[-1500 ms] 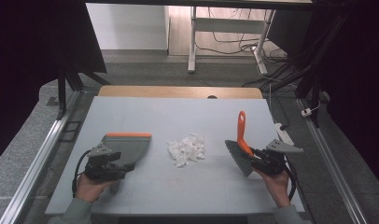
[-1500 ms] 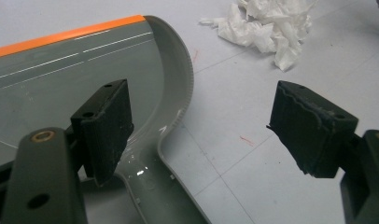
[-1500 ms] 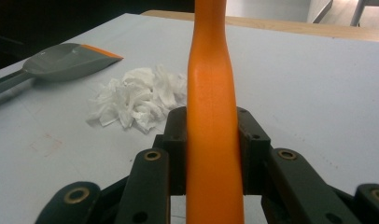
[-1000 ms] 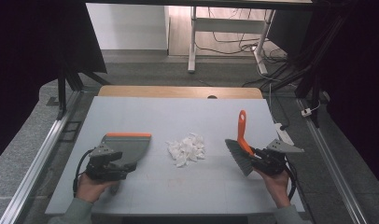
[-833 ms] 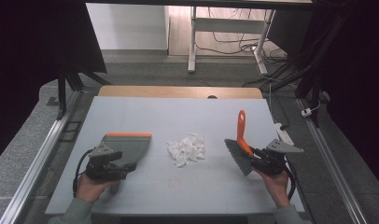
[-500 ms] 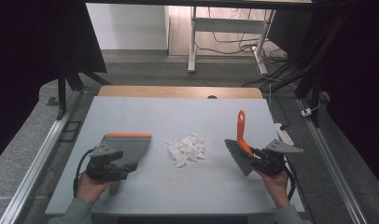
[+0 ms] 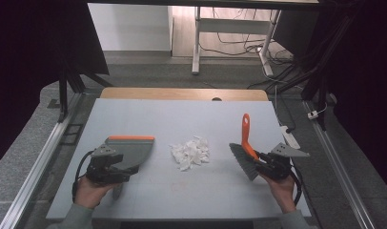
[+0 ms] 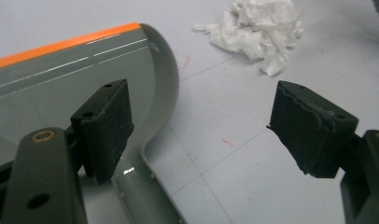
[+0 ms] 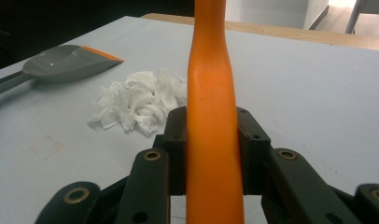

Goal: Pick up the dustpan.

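1. Two tools frame the job: the right gripper [image 7: 263,162] has its jaws clamped tight on the orange handle of a hand brush [image 7: 246,143], whose grey bristles point toward nine o'clock in the high view, ready to push debris sideways.
2. The left gripper [image 7: 116,168] stands with jaws spread wide and nothing pressed between the pads; in the left gripper view one pad hangs over the grey dustpan [image 8: 80,84] near its handle, so it is probably lining up a grasp, though whether it touches is unclear.
3. That dustpan lies flat with its orange lip at twelve o'clock, at nine o'clock from the litter.
4. The paper scraps [image 7: 190,152] sit mid-table, between pan and brush and touching neither.
5. They look like a loose heap of torn white tissue, crumpled and light, with ragged edges and a few stray bits at the rim.
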`<move>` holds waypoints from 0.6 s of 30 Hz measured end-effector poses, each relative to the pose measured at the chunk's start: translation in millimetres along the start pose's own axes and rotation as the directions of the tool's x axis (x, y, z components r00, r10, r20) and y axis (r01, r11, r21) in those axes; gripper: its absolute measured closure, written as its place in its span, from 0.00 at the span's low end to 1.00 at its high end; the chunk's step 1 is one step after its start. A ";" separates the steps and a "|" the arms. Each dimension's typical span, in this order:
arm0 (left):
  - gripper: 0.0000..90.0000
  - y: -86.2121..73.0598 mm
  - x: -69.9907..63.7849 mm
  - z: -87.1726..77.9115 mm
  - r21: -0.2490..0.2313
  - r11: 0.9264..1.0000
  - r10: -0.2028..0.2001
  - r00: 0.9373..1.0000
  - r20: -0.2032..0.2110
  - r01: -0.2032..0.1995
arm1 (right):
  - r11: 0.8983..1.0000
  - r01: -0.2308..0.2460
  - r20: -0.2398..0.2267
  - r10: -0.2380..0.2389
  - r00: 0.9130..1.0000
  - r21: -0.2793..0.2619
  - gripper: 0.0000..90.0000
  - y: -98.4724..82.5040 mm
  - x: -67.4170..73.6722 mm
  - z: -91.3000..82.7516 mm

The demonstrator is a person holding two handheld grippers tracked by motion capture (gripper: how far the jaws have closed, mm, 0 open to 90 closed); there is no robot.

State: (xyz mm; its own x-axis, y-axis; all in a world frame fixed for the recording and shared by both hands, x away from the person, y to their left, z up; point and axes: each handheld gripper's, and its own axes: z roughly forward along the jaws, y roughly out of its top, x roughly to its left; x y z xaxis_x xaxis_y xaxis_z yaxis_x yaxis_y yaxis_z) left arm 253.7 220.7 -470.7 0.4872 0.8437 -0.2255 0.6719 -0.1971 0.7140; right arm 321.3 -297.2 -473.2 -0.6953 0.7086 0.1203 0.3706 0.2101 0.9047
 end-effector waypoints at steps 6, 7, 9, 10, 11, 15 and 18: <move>0.23 1.3 3.5 -2.6 0.034 0.998 -0.048 0.998 -0.031 0.049 | 1.000 0.007 -0.002 -0.007 1.000 0.009 0.78 -0.7 0.8 1.3; 0.22 2.1 4.8 -3.9 0.060 0.996 -0.063 0.997 -0.050 0.066 | 1.000 0.008 -0.001 -0.008 1.000 0.010 0.78 -0.8 0.7 1.5; 0.20 1.9 6.9 -6.7 0.081 0.994 -0.071 0.995 -0.067 0.077 | 1.000 0.009 0.001 -0.009 1.000 0.012 0.78 -0.8 1.0 1.5; 0.20 1.2 8.4 -8.4 0.086 0.993 -0.076 0.994 -0.072 0.082 | 1.000 0.008 0.001 -0.008 1.000 0.011 0.78 -0.8 1.1 1.3; 0.20 0.4 10.1 -10.0 0.093 0.992 -0.083 0.994 -0.073 0.090 | 1.000 0.007 -0.001 -0.007 1.000 0.011 0.78 -0.8 1.2 1.2; 0.19 -2.4 14.2 -12.4 0.106 0.987 -0.110 0.991 -0.082 0.118 | 1.000 0.005 -0.001 -0.005 1.000 0.011 0.78 -1.2 1.0 1.3; 0.17 -4.7 13.3 -8.6 0.164 0.973 -0.150 0.985 -0.083 0.162 | 1.000 -0.002 -0.003 0.002 1.000 0.010 0.78 -1.1 0.6 1.0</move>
State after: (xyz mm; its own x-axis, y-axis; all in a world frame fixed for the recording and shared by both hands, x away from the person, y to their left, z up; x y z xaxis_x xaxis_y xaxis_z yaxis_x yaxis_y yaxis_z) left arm 252.2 237.2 -471.4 0.3324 0.9024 -0.2741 0.8243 -0.1367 0.5495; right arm 321.0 -296.4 -474.5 -0.6962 0.7072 0.1231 0.3783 0.2158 0.9002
